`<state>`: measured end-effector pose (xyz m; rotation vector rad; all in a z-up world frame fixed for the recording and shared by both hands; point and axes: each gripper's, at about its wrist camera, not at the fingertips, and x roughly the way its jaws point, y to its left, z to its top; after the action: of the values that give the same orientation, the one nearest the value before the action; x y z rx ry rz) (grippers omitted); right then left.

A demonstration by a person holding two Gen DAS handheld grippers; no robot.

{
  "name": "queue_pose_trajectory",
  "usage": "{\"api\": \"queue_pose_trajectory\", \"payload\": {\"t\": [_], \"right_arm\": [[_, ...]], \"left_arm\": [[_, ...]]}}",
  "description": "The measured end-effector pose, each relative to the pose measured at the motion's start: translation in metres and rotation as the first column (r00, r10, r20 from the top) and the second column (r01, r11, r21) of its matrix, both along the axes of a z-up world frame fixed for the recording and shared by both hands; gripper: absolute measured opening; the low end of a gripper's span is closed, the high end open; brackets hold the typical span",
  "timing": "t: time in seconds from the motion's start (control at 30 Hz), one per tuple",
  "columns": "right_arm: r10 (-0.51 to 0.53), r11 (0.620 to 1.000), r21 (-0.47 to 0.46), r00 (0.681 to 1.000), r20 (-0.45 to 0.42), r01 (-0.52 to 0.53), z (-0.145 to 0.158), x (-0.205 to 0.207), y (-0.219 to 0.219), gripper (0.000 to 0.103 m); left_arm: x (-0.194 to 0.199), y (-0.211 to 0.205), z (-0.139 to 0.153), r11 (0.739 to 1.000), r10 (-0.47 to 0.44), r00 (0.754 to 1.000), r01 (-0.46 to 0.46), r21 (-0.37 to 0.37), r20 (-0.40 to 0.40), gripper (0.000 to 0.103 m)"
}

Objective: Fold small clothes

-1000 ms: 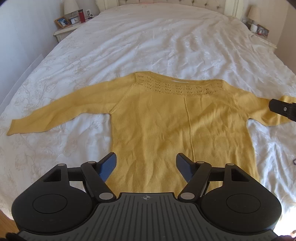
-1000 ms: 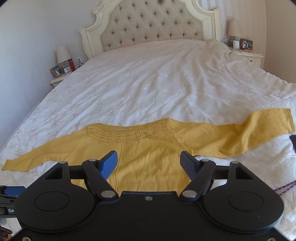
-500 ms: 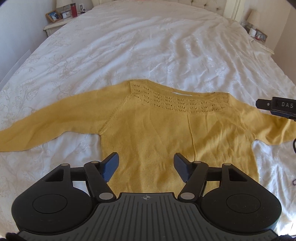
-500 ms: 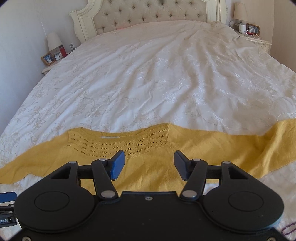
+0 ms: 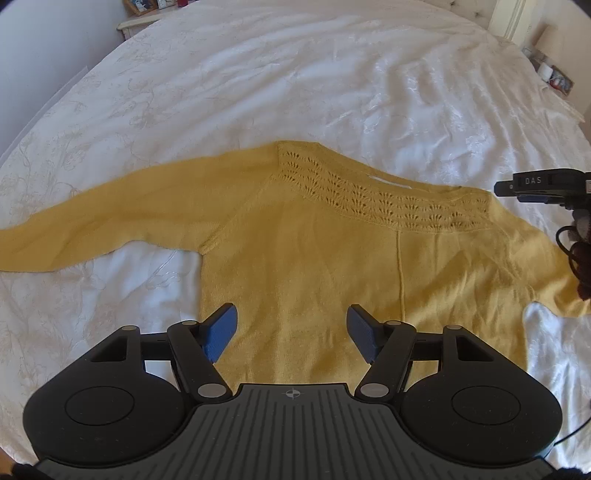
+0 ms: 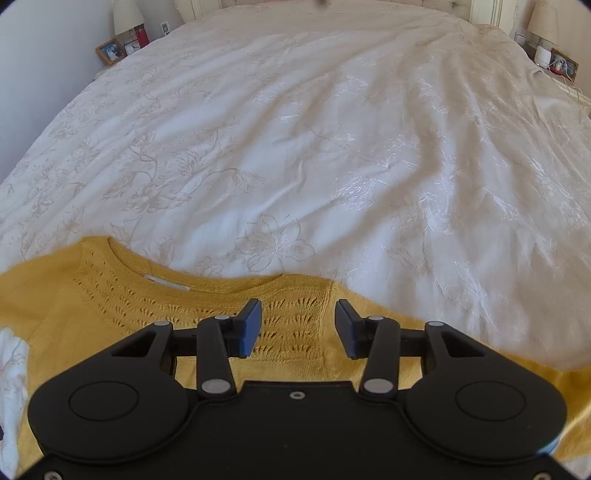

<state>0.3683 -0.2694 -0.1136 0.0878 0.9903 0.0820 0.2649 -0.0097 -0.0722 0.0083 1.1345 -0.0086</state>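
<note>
The mustard-yellow knitted sweater is soft, matt wool-like cloth with an openwork yoke. The white bedspread is smooth, faintly glossy embroidered fabric.

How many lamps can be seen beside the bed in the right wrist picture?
2. One lamp stands at the top left, near the photo frame; the other lamp stands at the top right. More may be hidden outside the picture.

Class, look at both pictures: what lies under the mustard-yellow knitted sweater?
The mustard-yellow knitted sweater lies flat on a white floral-embroidered bedspread, which shows all round it. The bedspread directly beneath is covered, so anything there cannot be seen.
</note>
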Motion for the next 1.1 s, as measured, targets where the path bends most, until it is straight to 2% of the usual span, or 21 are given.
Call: {"api": "queue_pose_trajectory", "payload": {"t": [0.27,0.43,0.6,0.67,0.73,0.77,0.8,0.9,1.0,1.1], "right_arm": [[0.161,0.986,-0.039,0.986,-0.048,-0.163,-0.026,0.04,-0.004,0.053],[0.267,0.959,-0.072,0.96,-0.083,-0.273,-0.043,0.055,-0.005,0.053],[0.343,0.936,-0.039,0.933,-0.111,-0.349,-0.06,0.064,-0.012,0.054],[0.384,0.922,-0.009,0.915,-0.125,-0.388,-0.062,0.062,-0.013,0.047],[0.421,0.906,0.039,0.894,-0.149,-0.421,-0.061,0.06,-0.015,0.014],[0.427,0.904,0.049,0.892,-0.15,-0.425,-0.06,0.058,-0.016,0.014],[0.426,0.904,0.031,0.893,-0.143,-0.426,-0.058,0.057,-0.017,0.013],[0.336,0.939,-0.047,0.936,-0.106,-0.342,-0.054,0.06,-0.026,0.012],[0.271,0.962,-0.005,0.955,-0.122,-0.274,-0.062,0.067,-0.032,0.012],[0.246,0.969,0.009,0.965,-0.091,-0.246,-0.057,0.06,-0.03,0.026]], "left_arm": [[0.02,-0.025,-0.01,0.999,0.006,1.0,-0.005,0.034,-0.024,0.065],[0.036,-0.035,-0.018,0.999,-0.002,0.999,0.004,0.046,-0.045,0.065],[0.047,-0.042,-0.027,0.998,-0.009,0.998,0.013,0.058,-0.066,0.065],[0.048,-0.044,-0.031,0.998,-0.01,0.997,0.014,0.06,-0.072,0.065],[0.048,-0.046,-0.034,0.998,-0.01,0.996,0.015,0.061,-0.085,0.065],[0.048,-0.047,-0.035,0.998,-0.011,0.996,0.017,0.059,-0.088,0.065],[0.049,-0.049,-0.035,0.998,-0.014,0.996,0.019,0.056,-0.089,0.065],[0.049,-0.053,-0.033,0.998,-0.025,0.997,0.029,0.057,-0.078,0.065],[0.049,-0.058,-0.028,0.998,-0.038,0.997,0.041,0.049,-0.066,0.065],[0.045,-0.061,-0.018,0.998,-0.055,0.998,0.056,0.041,-0.032,0.065]]}}
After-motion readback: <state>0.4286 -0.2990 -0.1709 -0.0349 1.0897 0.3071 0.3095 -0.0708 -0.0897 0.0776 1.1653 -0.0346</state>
